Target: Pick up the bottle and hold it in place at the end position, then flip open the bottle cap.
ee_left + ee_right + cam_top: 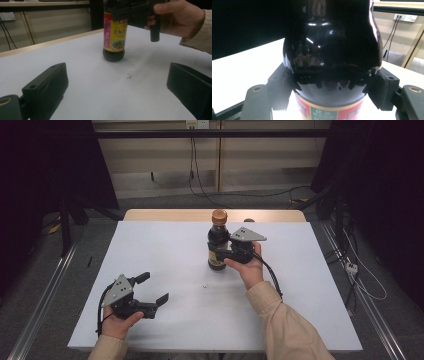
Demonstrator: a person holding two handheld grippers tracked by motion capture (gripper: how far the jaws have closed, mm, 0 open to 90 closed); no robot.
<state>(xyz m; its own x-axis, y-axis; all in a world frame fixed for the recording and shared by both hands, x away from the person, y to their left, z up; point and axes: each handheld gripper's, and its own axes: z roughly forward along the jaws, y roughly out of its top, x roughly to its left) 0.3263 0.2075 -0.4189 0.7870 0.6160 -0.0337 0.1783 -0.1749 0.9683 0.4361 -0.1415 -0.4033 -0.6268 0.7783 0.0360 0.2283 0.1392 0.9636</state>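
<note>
- I've got the right gripper (pixel 224 256) clamped on the dark sauce bottle (pixel 217 245), one jaw on each side of its body, just above the label.
- In the right gripper view the black pads (pixel 380 88) press against the glossy bottle (pixel 332 50) on both sides, and the top of the red and green label shows just below them.
- The bottle stands upright on the white table (pixel 165 250), a little right of centre and toward the far edge, orange-brown cap (pixel 219 216) on top.
- From the left gripper view I see the bottle (pixel 114 37) with its base on the table surface and the right hand (pixel 180 17) wrapped round the gripper beside it.
- My left gripper (pixel 154 290) sits low at the near left of the table, jaws spread wide, nothing between them.
- It's well apart from the bottle, pointing toward it.
- A small speck (pixel 204 284) lies on the table between the two grippers.
</note>
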